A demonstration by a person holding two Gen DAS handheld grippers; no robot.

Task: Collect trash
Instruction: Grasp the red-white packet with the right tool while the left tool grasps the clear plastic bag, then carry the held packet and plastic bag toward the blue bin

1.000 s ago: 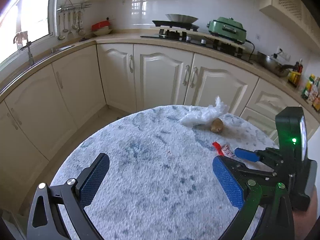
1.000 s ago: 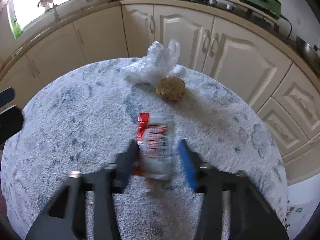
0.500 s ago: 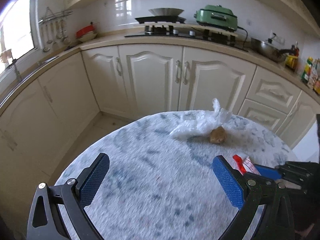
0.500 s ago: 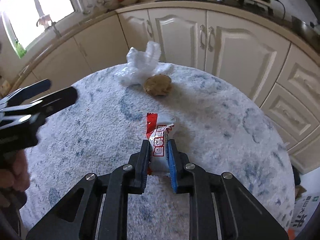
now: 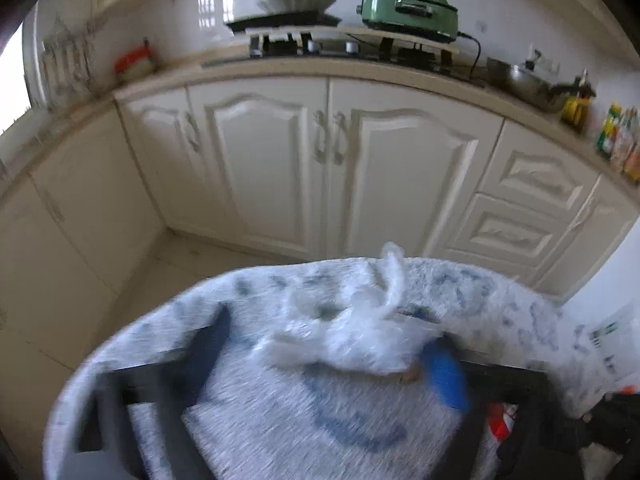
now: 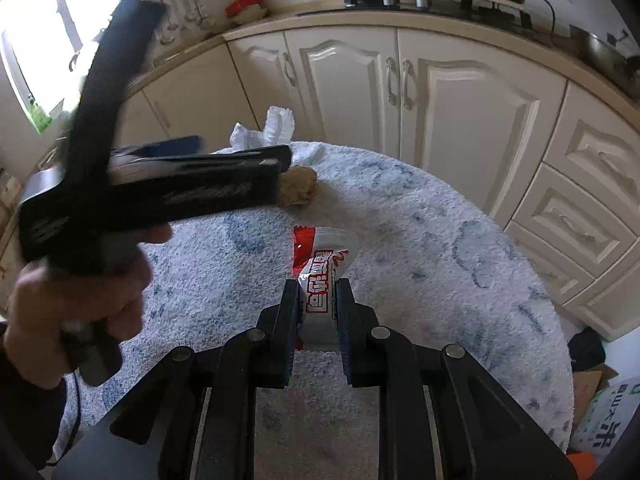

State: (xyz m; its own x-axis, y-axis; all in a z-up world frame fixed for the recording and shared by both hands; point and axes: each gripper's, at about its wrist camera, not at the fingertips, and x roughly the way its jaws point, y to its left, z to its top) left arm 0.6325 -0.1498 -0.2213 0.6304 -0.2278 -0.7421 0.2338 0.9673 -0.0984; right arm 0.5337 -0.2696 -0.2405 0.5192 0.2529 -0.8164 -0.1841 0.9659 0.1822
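the left gripper point(image 5: 328, 360), jaws spread wide and holding nothing, straddles the crumpled plastic bag point(image 5: 352, 340) lying on the round table point(image 5: 500, 304); close only once both pads flank its bulk. to its right, the right gripper point(image 6: 318, 312) pinches the red-and-white snack wrapper point(image 6: 322, 256) firmly, so keep that squeeze steady.

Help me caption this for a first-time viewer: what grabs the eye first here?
The red-and-white snack wrapper clamped in the right gripper, low over the fluffy white-and-blue table cover. Next, the blurred left gripper sweeping toward the crumpled clear plastic bag and brown lump at the table's far side.
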